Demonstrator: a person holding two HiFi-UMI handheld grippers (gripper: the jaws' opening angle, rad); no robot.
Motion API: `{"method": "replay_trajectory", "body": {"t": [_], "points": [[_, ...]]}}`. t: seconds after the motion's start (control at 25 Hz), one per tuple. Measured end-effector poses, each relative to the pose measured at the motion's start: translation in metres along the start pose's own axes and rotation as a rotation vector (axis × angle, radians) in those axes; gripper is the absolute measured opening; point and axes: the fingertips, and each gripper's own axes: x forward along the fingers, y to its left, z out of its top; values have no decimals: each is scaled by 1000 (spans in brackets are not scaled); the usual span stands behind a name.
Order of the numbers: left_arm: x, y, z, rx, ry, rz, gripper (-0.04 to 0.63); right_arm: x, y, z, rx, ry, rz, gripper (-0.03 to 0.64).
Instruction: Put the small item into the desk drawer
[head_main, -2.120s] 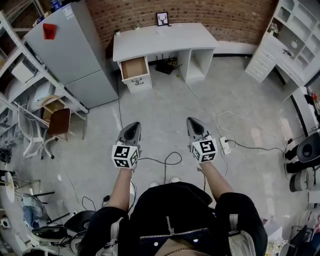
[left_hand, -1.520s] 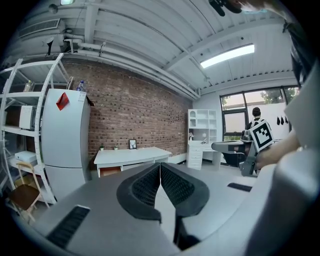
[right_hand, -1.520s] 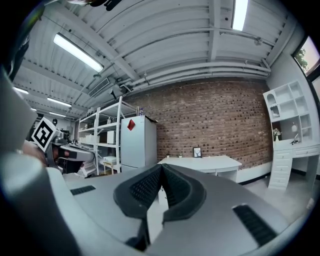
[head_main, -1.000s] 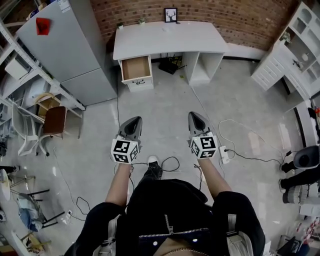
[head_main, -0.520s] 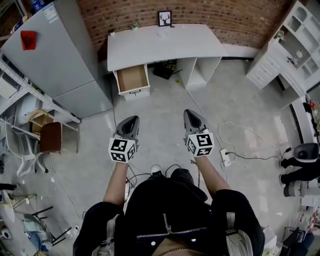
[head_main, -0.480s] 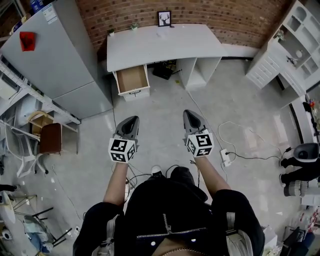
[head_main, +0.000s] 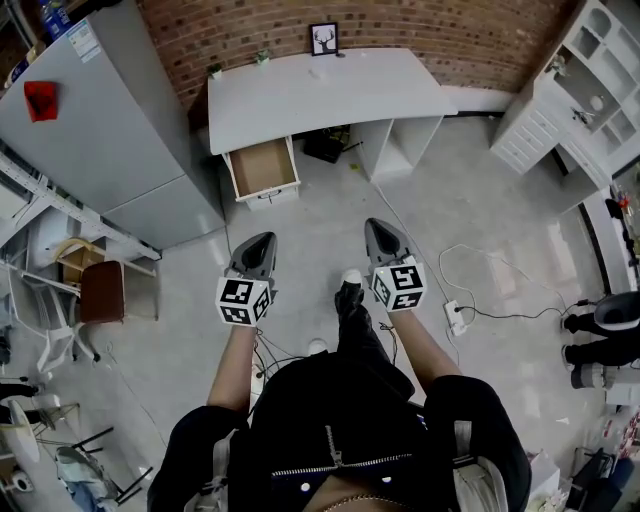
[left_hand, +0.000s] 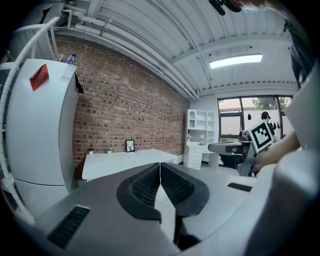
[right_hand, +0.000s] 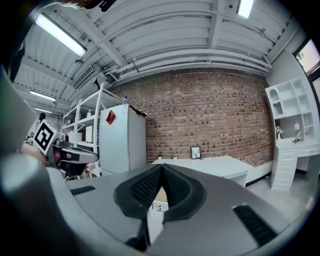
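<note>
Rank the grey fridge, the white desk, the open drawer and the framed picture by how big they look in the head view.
Largest to smallest:
1. grey fridge, though its top stands nearer the camera, which flatters it
2. white desk
3. open drawer
4. framed picture

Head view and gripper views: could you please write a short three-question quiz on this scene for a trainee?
1. True or false: the desk drawer is open.
2. In the head view, what stands left of the desk? A) fridge B) sofa C) bicycle
3. Fill in: the jaws of the left gripper and right gripper are both ____.
Key: 1 true; 2 A; 3 shut.
</note>
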Motion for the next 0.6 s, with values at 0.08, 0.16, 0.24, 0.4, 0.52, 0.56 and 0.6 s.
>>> {"method": "replay_trajectory", "body": {"t": [0.08, 0.16, 0.24, 0.4, 0.52, 0.56, 0.6], "points": [[9, 8, -1, -6, 5, 7, 21, 12, -4, 1, 2, -1, 4, 6], [19, 16, 0, -9, 10, 13, 21, 27, -11, 4, 6, -5, 8, 6], [32, 26, 3, -7, 13, 21, 21, 46, -17, 7, 12, -12, 15, 6], [65, 45, 6, -9, 14, 44, 21, 86, -36, 5, 21, -4, 34, 6], [97, 59, 12, -12, 15, 57, 21, 120, -57, 9, 30, -6, 41, 6], [109, 65, 16, -9, 13, 62, 21, 133, -65, 12, 31, -9, 45, 6], [121, 70, 19, -7, 10, 69, 21, 146, -73, 14, 31, -9, 50, 6]]}}
